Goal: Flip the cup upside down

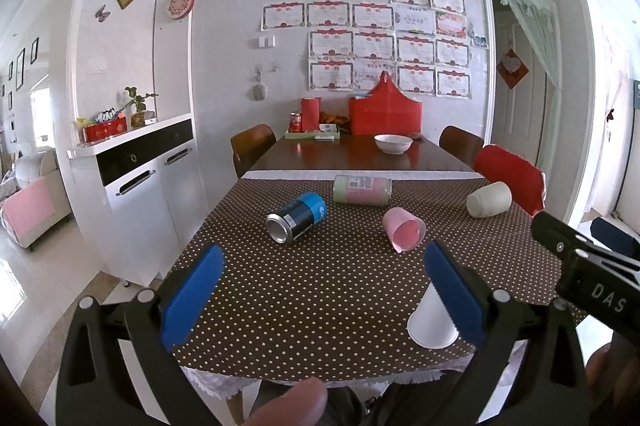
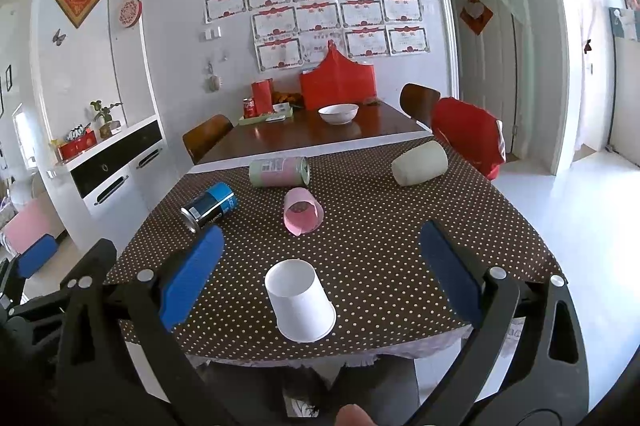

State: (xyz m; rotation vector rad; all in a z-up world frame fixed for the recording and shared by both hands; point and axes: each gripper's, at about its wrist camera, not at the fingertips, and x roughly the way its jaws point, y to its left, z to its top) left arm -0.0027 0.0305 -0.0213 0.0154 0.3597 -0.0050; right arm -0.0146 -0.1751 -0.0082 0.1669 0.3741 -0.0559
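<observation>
Right now the white cup [image 2: 301, 300] is sitting in the lower middle of the right wrist view, close to the near edge of the dotted surface [image 2: 380, 266]. Its narrow base is pointing up and its wide mouth is resting on the cloth, so its long axis is running vertically and it looks already inverted. The right hand-held gripper [image 2: 320, 278] is hovering around it with its blue pads [image 2: 192, 276] spread wide, one on each side and well apart from the cup wall, gripping nothing. The cup is lying almost dead ahead between those pads, slightly toward the bottom of the frame.

In the left wrist view the same cup [image 1: 430, 322] is showing at the lower right, partly hidden behind the right-hand pad. The left hand-held gripper [image 1: 324, 290] is also standing wide and empty, aimed at bare cloth in mid frame, with the cup off to its right side. So the right one is judged the better placed.

Further up the frames a pink cup [image 2: 302, 212], a blue can [image 2: 210, 206], a pale can [image 2: 280, 171] and a beige cup [image 2: 420, 162] are all lying on their sides, well apart from both hand-held grippers.
</observation>
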